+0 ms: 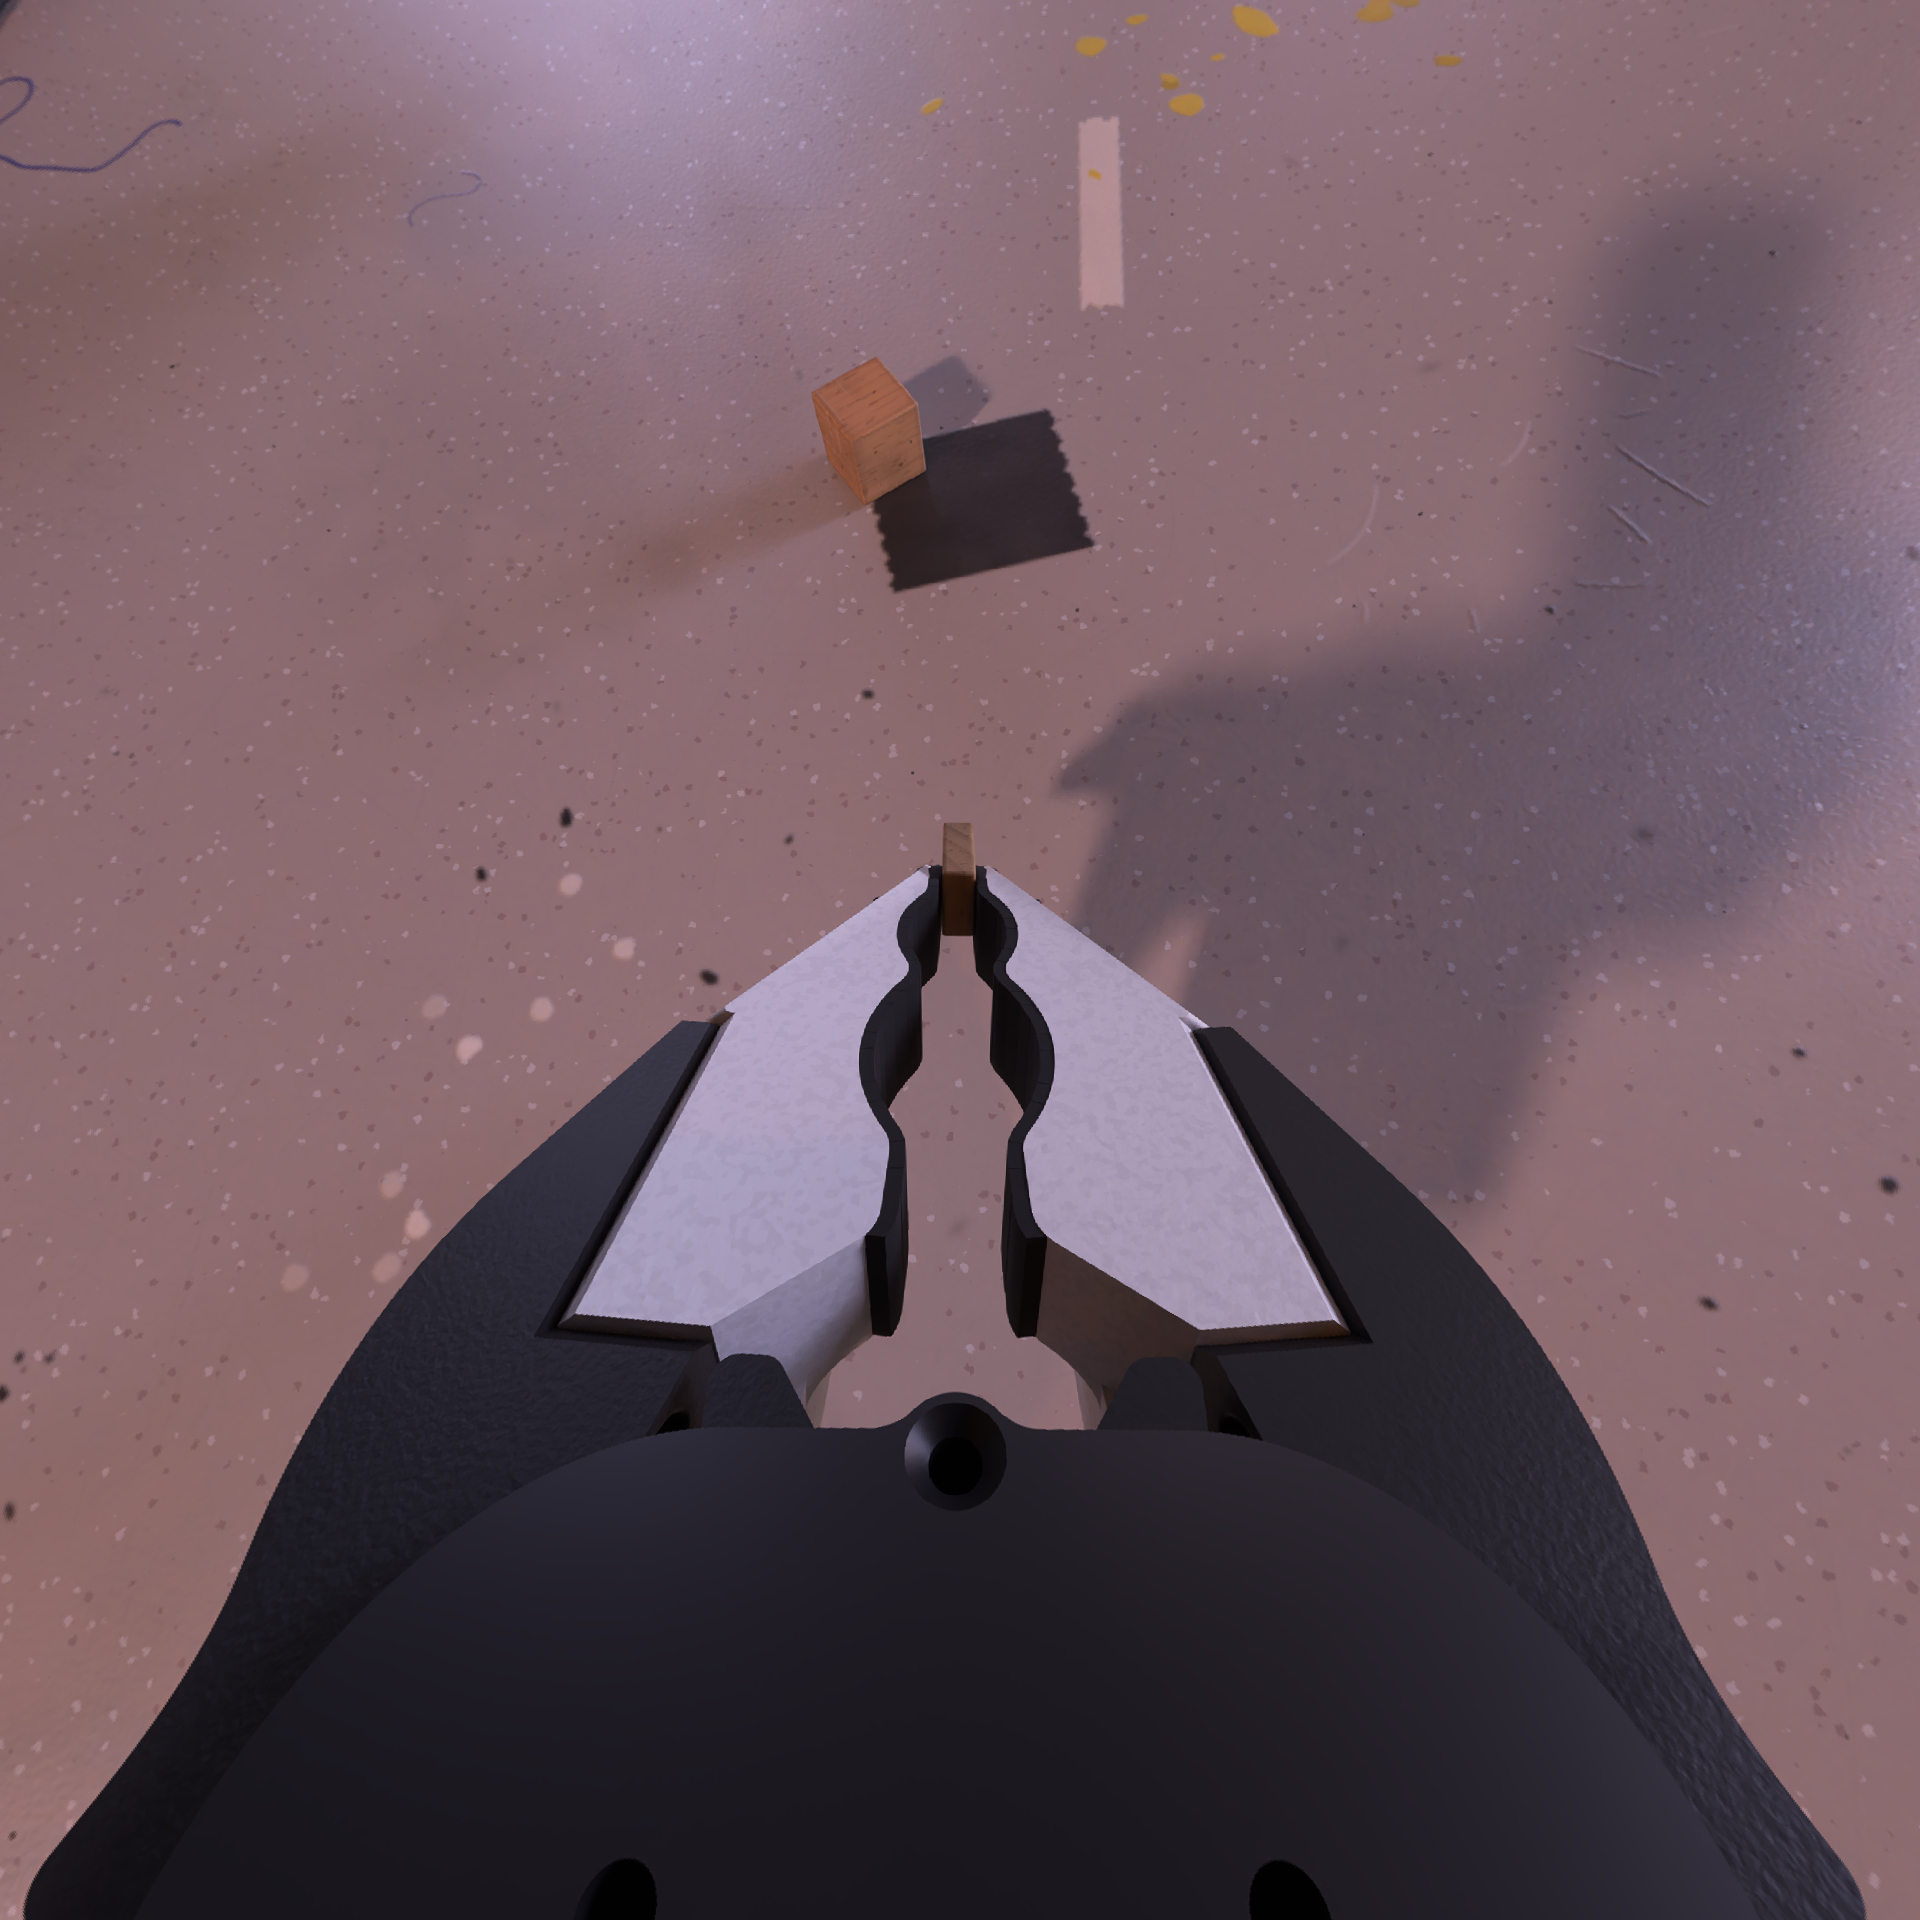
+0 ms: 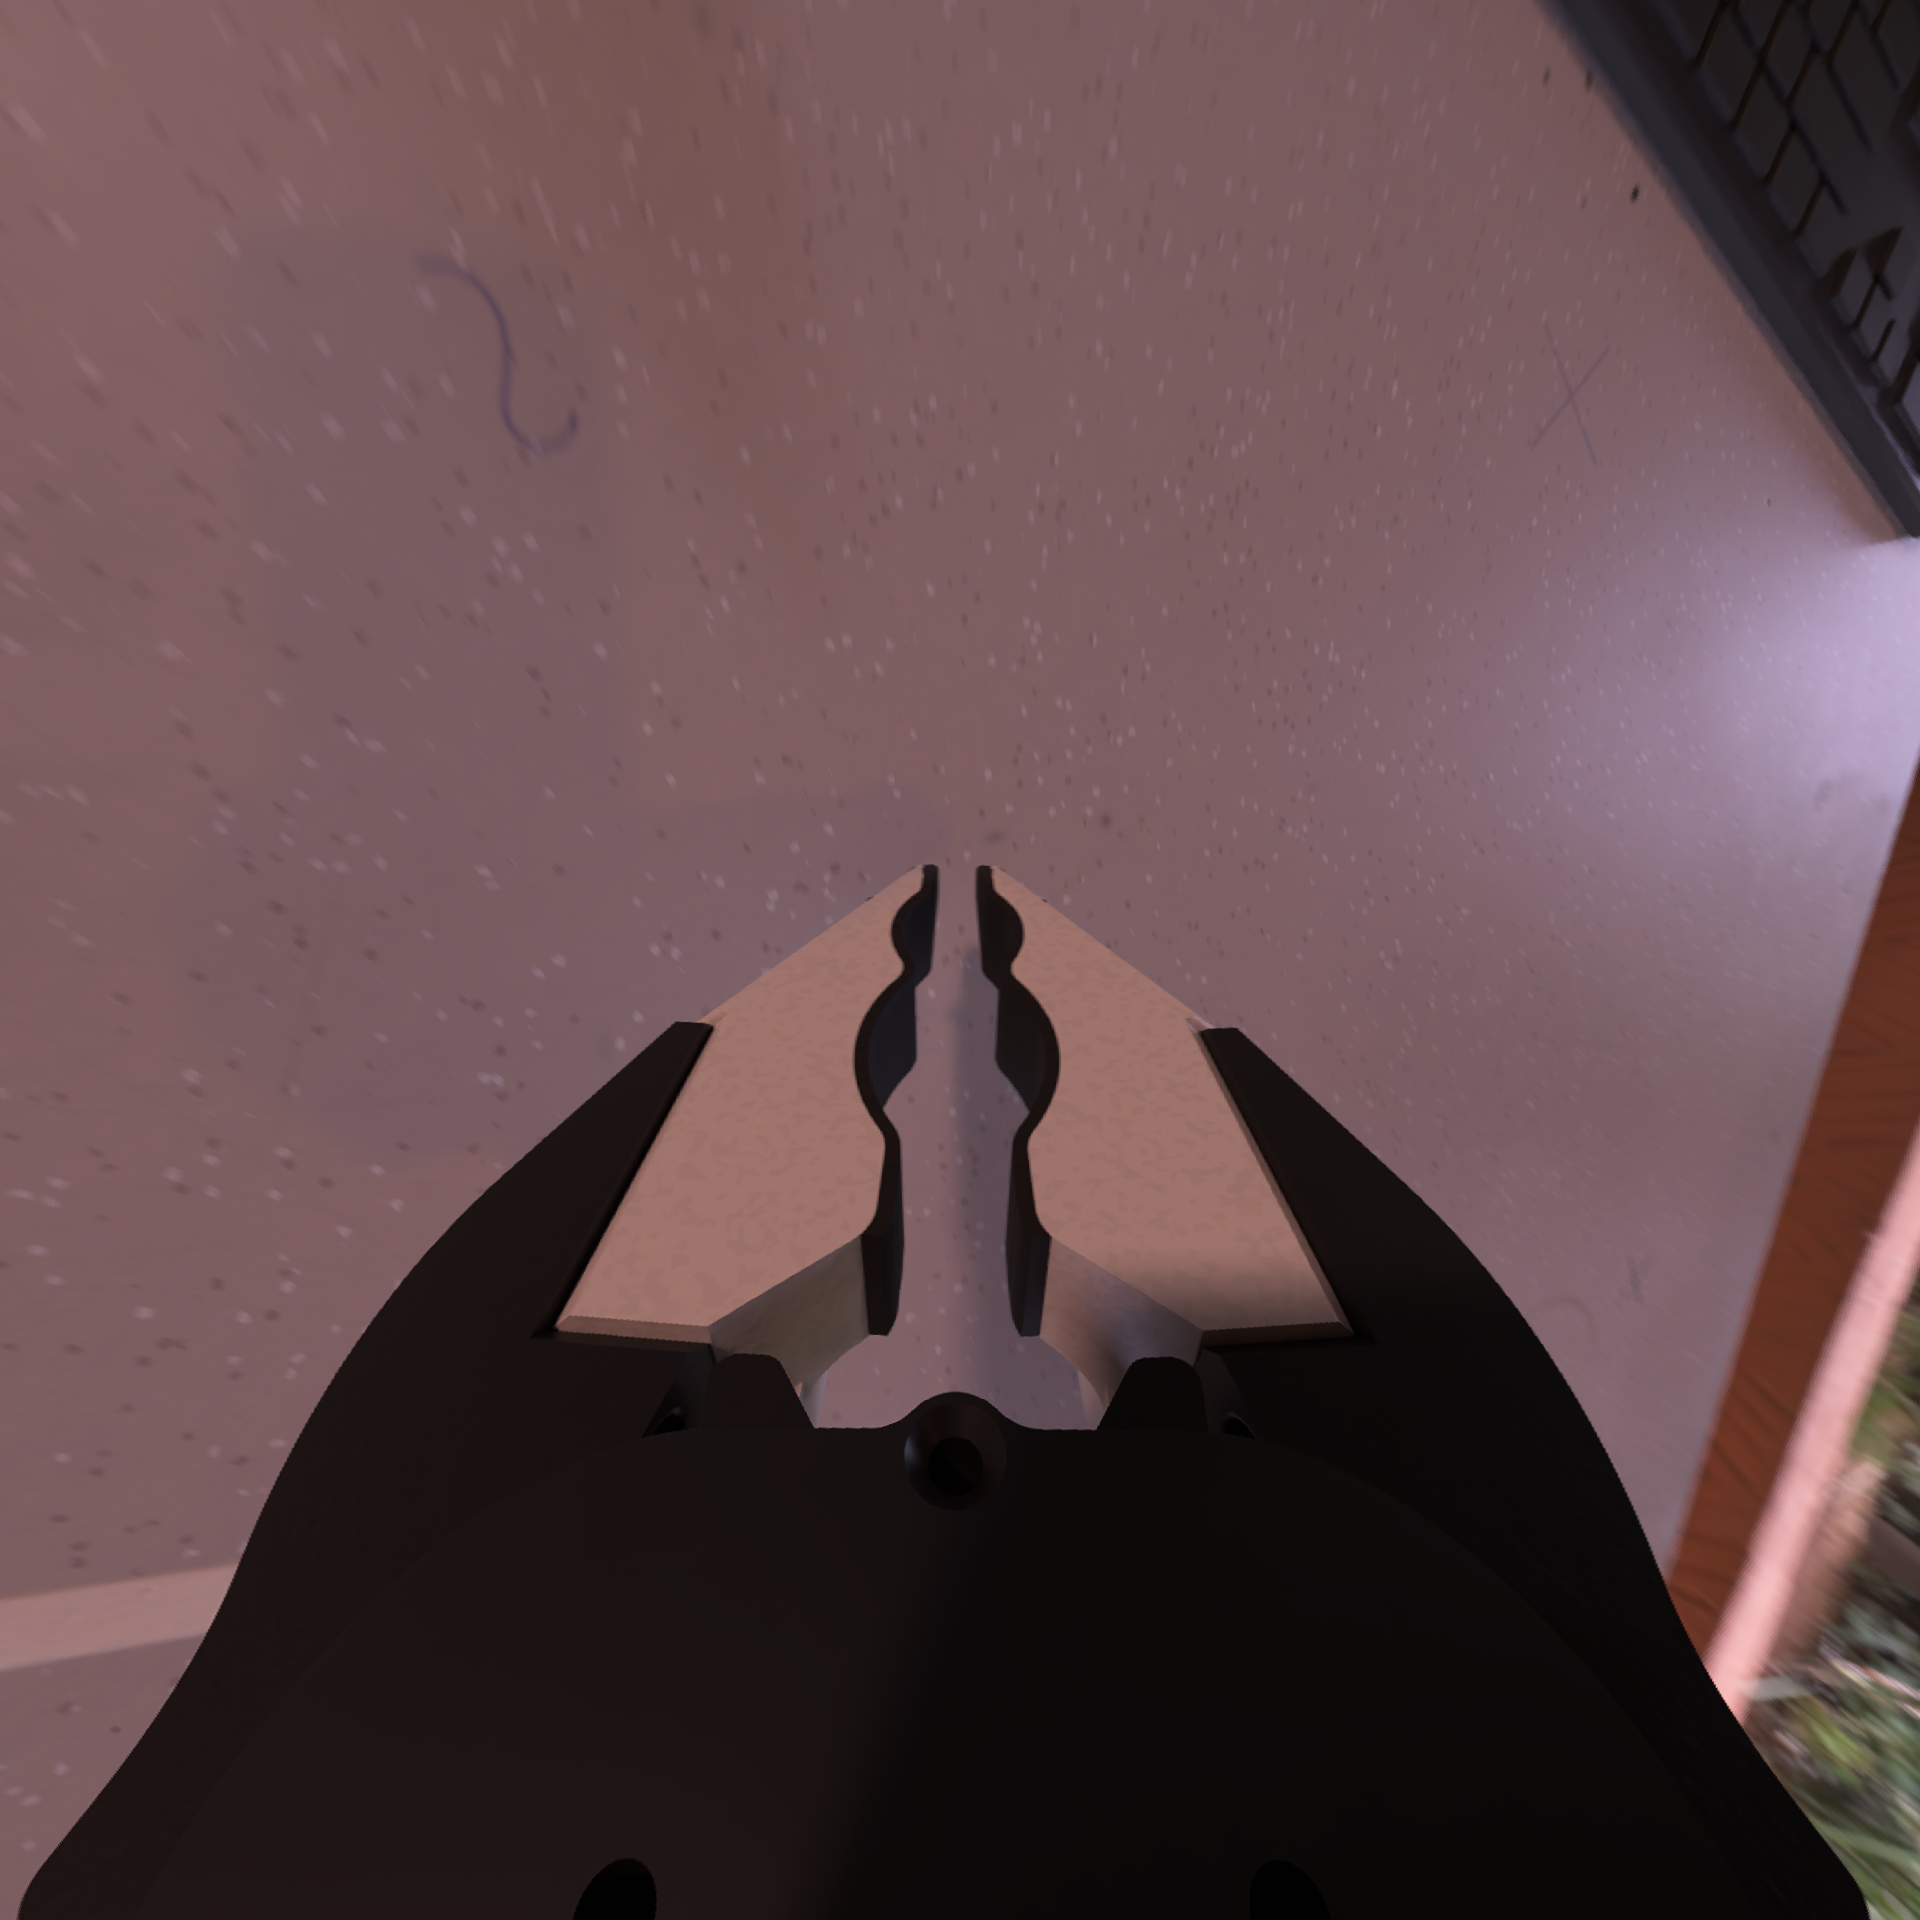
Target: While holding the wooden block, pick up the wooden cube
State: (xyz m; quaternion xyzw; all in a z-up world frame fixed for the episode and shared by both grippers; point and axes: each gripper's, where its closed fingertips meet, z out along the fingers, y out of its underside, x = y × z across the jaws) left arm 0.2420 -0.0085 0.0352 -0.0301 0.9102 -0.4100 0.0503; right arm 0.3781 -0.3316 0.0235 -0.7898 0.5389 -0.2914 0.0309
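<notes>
Left wrist view: block pinched, cube waiting ahead

Left wrist view shows the left gripper clamped on one thin wooden block, a narrow tan slab standing upright between the fingertips and poking just past them. One wooden cube sits on the speckled pinkish table well ahead and slightly left, orange-tan with visible grain, one corner turned toward the camera, touching a dark square patch at its right. Bare tabletop surrounds the cube on all sides. One pale tape strip lies farther back, with yellow paint spots beyond it.

The right gripper holds nothing, its jaws a narrow gap apart over bare table. One black keyboard crosses the upper right corner, and the table's wooden edge runs down the right side.
</notes>
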